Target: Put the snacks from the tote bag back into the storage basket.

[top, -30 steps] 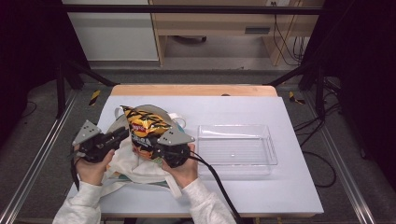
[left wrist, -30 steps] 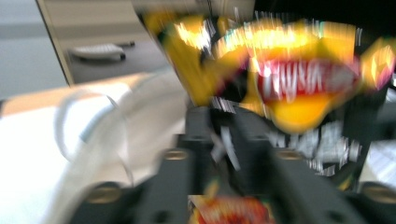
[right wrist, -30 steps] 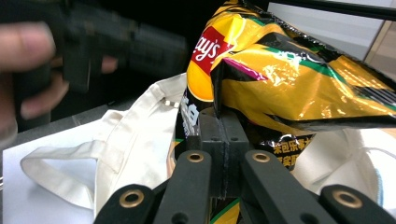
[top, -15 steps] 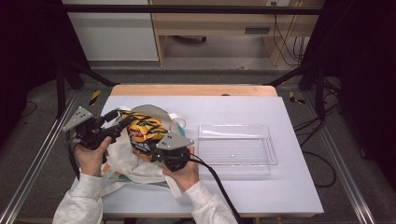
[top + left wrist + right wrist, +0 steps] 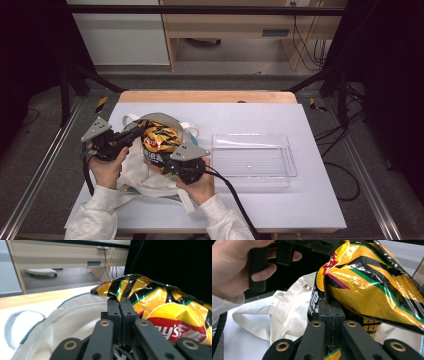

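Near the table's [image 5: 260, 210] left edge, the left gripper [image 5: 120, 305] has just been closing and is pinching the chip bag's [image 5: 159, 141] top corner; the right gripper [image 5: 331, 305] is clamping its lower edge. Lifting straight up out of the tote bag [image 5: 142, 175] should keep the cloth from snagging

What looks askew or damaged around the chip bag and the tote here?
Nothing is spilled or torn. The chip bag sits tilted, half out of the crumpled tote bag, its foil creased. The clear tray lies square and empty.
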The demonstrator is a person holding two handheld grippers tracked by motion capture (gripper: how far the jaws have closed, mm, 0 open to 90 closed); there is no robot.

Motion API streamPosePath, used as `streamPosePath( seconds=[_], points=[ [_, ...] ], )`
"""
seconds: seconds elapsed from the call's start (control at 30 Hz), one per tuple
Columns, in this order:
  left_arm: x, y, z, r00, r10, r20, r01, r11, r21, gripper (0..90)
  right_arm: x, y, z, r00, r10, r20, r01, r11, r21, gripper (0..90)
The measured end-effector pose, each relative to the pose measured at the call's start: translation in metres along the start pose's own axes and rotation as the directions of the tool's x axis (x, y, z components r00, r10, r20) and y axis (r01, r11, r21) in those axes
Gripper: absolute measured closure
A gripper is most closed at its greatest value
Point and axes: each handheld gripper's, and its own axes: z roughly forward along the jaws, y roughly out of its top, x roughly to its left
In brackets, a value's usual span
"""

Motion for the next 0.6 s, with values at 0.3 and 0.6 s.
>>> streamPosePath(
  seconds=[0.3, 0.6],
  points=[
    [-0.007, 0.001, -0.012, 0.9982, 0.036, -0.049, -0.036, 0.9993, -0.009, 89.9, -0.003, 0.005, -0.007, 0.9971, 0.066, 0.038, -0.064, 0.997, -0.039, 67.7],
    [-0.01, 0.001, -0.022, 0.9974, 0.035, -0.063, -0.037, 0.9991, -0.022, 89.9, -0.002, 0.009, -0.027, 0.9777, 0.154, 0.143, -0.141, 0.985, -0.099, 37.2]
  ],
)
